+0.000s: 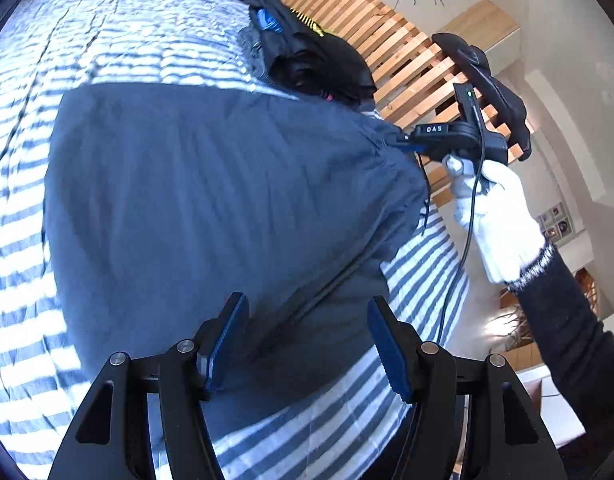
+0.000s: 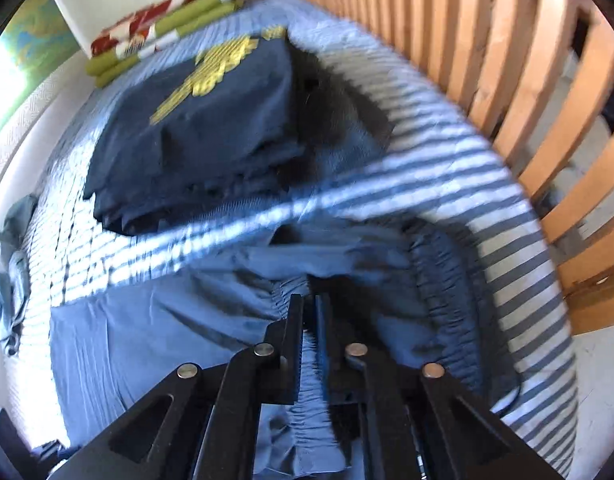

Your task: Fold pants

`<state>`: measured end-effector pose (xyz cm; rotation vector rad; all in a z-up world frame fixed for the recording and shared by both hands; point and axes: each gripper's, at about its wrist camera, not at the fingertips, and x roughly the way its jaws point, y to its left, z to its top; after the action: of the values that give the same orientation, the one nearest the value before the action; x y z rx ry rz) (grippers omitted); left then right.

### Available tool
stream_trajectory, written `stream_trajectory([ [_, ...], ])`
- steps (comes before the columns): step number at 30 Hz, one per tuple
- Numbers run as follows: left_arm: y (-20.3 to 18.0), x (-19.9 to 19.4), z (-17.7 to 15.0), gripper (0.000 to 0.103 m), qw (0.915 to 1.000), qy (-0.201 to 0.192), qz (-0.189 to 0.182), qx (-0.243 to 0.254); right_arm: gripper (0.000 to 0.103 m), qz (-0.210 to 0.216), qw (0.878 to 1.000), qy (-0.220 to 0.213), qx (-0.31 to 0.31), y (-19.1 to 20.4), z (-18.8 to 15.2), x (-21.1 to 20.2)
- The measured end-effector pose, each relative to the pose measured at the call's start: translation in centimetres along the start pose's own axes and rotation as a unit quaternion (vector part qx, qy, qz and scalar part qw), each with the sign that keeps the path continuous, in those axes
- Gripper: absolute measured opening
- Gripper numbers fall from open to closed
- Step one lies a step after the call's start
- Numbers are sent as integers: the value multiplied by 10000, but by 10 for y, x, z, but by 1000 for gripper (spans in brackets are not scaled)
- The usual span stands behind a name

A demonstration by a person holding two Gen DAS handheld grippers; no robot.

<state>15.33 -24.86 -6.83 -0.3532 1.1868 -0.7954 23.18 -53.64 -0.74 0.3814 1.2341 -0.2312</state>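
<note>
Blue-grey cotton pants (image 1: 211,200) lie spread flat on a bed with a blue-and-white striped cover (image 1: 107,48), filling the middle of the left wrist view. White letters reading "DAS" stand on the black body of the right tool (image 1: 411,145), the only writing that can be read; a yellow print on a folded navy garment (image 2: 195,120) farther up the bed is too blurred to make out. The left tool (image 1: 307,344) hovers over the near edge of the pants with its blue-padded jaws wide apart, and nothing is between them. The right tool (image 2: 310,312), held in a white-gloved hand (image 1: 495,216) with a dark sleeve, is at the far right corner of the pants; in its own view the jaws stand narrow, with the gathered elastic waistband (image 2: 439,280) bunched between and under them, though motion blur leaves it unclear whether the pads press the cloth. A heap of black clothing (image 1: 315,60) sits beyond the pants beside a slatted wooden rail (image 1: 395,52) along the right side of the bed. Green and red folded bedding (image 2: 163,32) lies at the far end by the wall.
</note>
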Motion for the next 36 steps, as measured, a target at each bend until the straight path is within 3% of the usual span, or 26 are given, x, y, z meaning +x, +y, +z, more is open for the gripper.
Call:
stream_trajectory([
  [1,-4,3,3,65,10000,-13,-33,42,20,-97,9999,-93,70,-2,-1,-5],
  [3,-9,10,4,65,9999,30,-98,108,22,-186,9987,-450,166,-3,-9,-24],
  [6,-18,28,0,65,9992,228,-69,333,22,387,9973,-617,86,4,-30,-43],
  [8,-20,43,-7,65,9982,444,-35,401,22,616,9962,-498,-352,19,-49,-42],
  [10,-19,54,-16,65,9974,600,24,407,22,71,9968,-147,-781,29,-64,-22],
  [11,-19,53,-18,65,9974,578,24,440,18,-349,9949,69,-939,27,-70,-7],
  [13,-23,46,-22,65,9970,625,10,455,5,-673,9928,285,-951,14,-74,10],
  [15,-26,32,-23,65,9975,541,8,459,4,-529,9958,197,-725,6,-71,1],
  [18,-24,-6,-32,65,9983,163,290,472,20,-260,9966,-73,-779,14,-68,-26],
  [22,14,-61,-49,66,9957,-420,790,-258,23,61,9950,-414,-908,39,-71,-58],
  [28,65,-72,-61,67,9851,-500,1045,-1270,31,1001,9856,-94,-1358,125,-81,-50],
  [33,70,-51,-56,69,9837,-417,997,-1437,32,872,9811,172,-1720,177,-110,-12],
  [36,67,-37,-50,69,9847,-396,1079,-1309,32,370,9787,288,-2000,184,-127,17],
])
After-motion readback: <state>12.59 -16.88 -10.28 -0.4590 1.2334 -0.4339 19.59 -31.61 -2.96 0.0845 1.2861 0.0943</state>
